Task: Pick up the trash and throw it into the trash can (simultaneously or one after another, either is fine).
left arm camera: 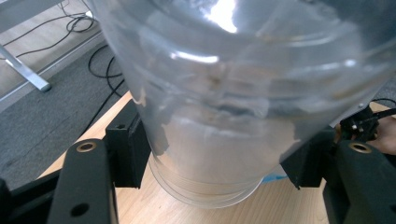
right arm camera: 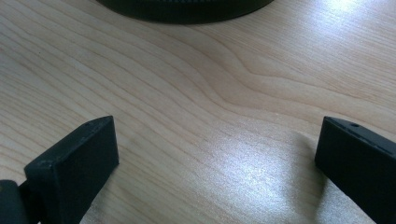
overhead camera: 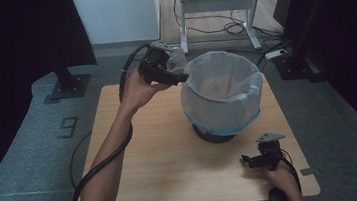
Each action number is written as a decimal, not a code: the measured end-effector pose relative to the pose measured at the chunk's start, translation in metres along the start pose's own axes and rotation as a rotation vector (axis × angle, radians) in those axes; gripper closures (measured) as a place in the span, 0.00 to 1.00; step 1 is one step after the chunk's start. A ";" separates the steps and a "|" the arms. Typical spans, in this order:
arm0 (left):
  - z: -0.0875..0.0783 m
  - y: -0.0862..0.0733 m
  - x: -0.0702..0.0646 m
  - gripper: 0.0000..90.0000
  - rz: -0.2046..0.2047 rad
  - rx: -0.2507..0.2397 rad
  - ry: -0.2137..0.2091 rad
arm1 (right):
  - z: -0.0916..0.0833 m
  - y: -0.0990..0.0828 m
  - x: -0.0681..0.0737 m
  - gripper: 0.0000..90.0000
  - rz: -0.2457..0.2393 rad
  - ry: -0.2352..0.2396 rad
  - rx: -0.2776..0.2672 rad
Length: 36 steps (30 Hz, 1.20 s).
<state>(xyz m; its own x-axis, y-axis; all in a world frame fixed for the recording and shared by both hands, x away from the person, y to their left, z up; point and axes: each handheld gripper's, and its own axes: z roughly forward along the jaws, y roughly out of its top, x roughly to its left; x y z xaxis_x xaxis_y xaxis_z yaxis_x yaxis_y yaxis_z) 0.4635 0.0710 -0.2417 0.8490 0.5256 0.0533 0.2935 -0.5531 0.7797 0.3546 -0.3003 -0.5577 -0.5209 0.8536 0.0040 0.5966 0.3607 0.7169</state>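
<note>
High view: left gripper point(overhead camera: 176, 75) fingers clamp clear plastic bottle point(left arm camera: 224, 93) beside white-lined bin point(overhead camera: 222, 93); could slip, missing bin. Right gripper point(overhead camera: 253, 160) fingers wide open, empty, on wooden counter point(overhead camera: 172, 156).

The high view is looking forward and down from above the near edge of the table point(overhead camera: 174, 171), taking in the whole top. The left gripper view is sitting very close behind a clear bottle point(left arm camera: 224, 102), facing the table's edge and floor. The right gripper view is hovering just above the wood, sharing the bin point(overhead camera: 222, 93) base point(right arm camera: 187, 9) with the high view.
</note>
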 end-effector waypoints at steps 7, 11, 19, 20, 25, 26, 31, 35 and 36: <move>0.008 0.012 -0.008 0.38 0.013 -0.009 -0.017 | 0.000 0.000 0.000 0.00 0.001 0.001 0.000; 0.015 0.018 -0.013 0.38 0.024 -0.009 -0.023 | 0.000 0.000 0.000 0.00 0.001 0.001 0.000; 0.029 0.027 -0.024 0.38 0.048 -0.008 -0.039 | 0.000 0.000 0.000 0.00 0.000 0.000 0.000; 0.031 0.028 -0.025 0.38 0.051 -0.008 -0.042 | 0.000 0.000 0.000 0.00 0.000 0.000 0.000; 0.043 0.029 -0.030 0.38 0.054 -0.012 -0.053 | 0.000 0.000 0.000 0.00 0.000 0.000 0.000; 0.043 0.029 -0.030 0.38 0.054 -0.012 -0.053 | 0.000 0.000 0.000 0.00 0.000 0.000 -0.001; 0.058 0.029 -0.035 0.38 0.051 -0.009 -0.072 | 0.000 0.000 0.000 0.00 0.000 0.000 0.000; 0.067 0.029 -0.038 0.38 0.052 -0.006 -0.082 | 0.000 0.000 0.000 0.00 -0.001 0.000 0.000; 0.069 0.029 -0.039 0.38 0.053 -0.004 -0.083 | 0.000 0.000 0.000 0.00 0.000 -0.001 0.000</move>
<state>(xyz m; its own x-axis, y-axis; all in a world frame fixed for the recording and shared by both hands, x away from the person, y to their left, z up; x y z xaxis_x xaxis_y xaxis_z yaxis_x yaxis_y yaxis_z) 0.4695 -0.0100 -0.2644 0.8967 0.4405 0.0427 0.2457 -0.5758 0.7798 0.3546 -0.3004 -0.5577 -0.5204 0.8539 0.0031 0.5965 0.3609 0.7169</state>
